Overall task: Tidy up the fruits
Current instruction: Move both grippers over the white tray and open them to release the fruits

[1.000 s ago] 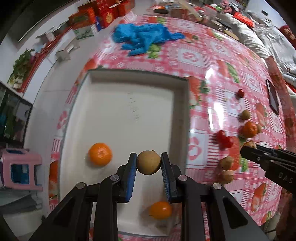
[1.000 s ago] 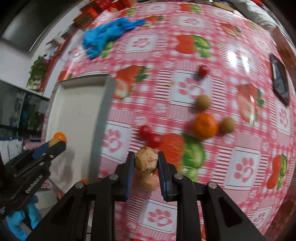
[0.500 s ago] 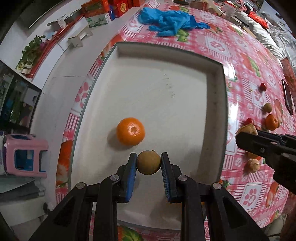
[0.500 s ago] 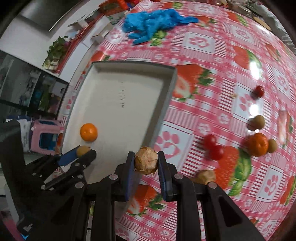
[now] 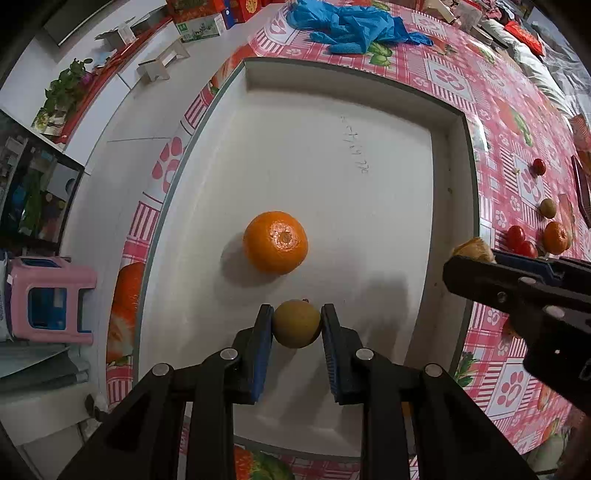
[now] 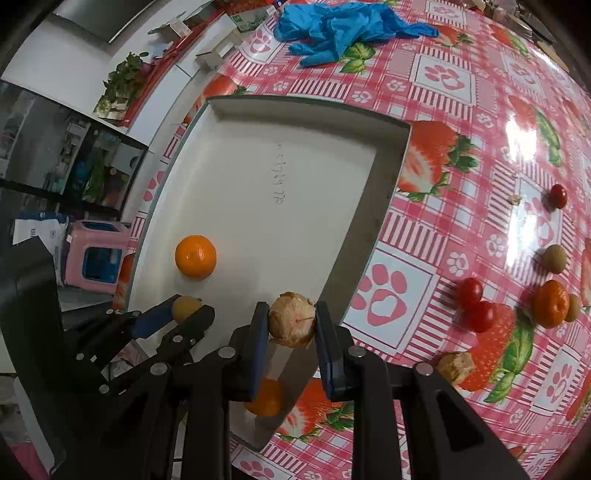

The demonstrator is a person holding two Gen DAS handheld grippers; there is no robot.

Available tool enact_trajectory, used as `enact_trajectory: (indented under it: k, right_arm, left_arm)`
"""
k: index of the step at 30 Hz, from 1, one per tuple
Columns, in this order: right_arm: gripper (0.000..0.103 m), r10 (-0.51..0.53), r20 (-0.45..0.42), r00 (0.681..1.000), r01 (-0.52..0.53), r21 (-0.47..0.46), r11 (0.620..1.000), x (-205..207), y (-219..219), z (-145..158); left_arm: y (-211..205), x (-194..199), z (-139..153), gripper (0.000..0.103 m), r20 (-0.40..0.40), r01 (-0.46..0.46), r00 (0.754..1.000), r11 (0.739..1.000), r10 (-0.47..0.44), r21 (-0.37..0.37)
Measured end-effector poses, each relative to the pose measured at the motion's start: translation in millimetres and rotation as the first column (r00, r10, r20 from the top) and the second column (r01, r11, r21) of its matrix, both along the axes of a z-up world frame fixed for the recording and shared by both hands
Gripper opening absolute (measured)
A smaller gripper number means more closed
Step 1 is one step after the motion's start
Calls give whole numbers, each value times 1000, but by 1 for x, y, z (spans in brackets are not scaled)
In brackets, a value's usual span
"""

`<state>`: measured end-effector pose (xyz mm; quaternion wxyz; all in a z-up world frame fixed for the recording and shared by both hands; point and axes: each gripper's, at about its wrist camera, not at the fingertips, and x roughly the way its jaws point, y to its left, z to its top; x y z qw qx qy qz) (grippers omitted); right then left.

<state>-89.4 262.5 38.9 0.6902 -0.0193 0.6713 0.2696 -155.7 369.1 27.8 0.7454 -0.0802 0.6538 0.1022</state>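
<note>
Seen from the left wrist, the left gripper (image 5: 296,325) points down into a shallow white tray (image 5: 454,122), its blue pads clenched on a small round yellow-brown fruit (image 5: 296,323). The fruit hangs just above the tray floor, near the tray's near edge. A mandarin (image 5: 275,242) rests on the floor just beyond it, close but apart. At the right edge, the right gripper (image 5: 476,254) reaches in above the tray's right wall, carrying a pale papery fruit (image 5: 471,246). More fruit lies on the pink checked tablecloth (image 5: 454,74) further right.

Seen from the right wrist, the right gripper (image 6: 291,325) grasps the wrinkled husked fruit (image 6: 291,324) between its pads, hovering over the tray's right wall (image 6: 388,162), not clearly inside yet. A second mandarin (image 6: 266,398) sits in the tray's near corner, partly hidden beneath the fingers. Cherry tomatoes (image 6: 476,304), another mandarin (image 6: 550,303) and small brown fruits remain on the cloth to the right. Blue gloves (image 6: 332,26) lie at the far side.

Risks, as I judge them: released here, the husked fruit could strike the wall and roll back onto the table. The round fruit, let go, may roll into the mandarin. The two grippers are near each other and could collide.
</note>
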Motion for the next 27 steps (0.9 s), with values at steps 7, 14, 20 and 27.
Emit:
enact_trajectory:
  k: [7,14,20,27]
  right_arm:
    - [27,10,-17,1000,-11,-9,1000,-2,2,-7]
    - [30,10,-29,1000,-11,-10,1000,-1,6,-13]
    - [54,15,-23,1000,-15,-2,1000,-1,8,-10]
    - [80,28,20,999,-27,-6,1000,-2,9,4]
  left_arm:
    - [-2,2,-6,27,-7,3,1000,1000,-3,2]
    - [-5,0,-6,28,-13,7,1000,1000,-7,11]
    - [-4,-2,-10,36,-33,-11,999,1000,11,-10]
    - [-3,-3,1,95,5,-39,999,998,39,52]
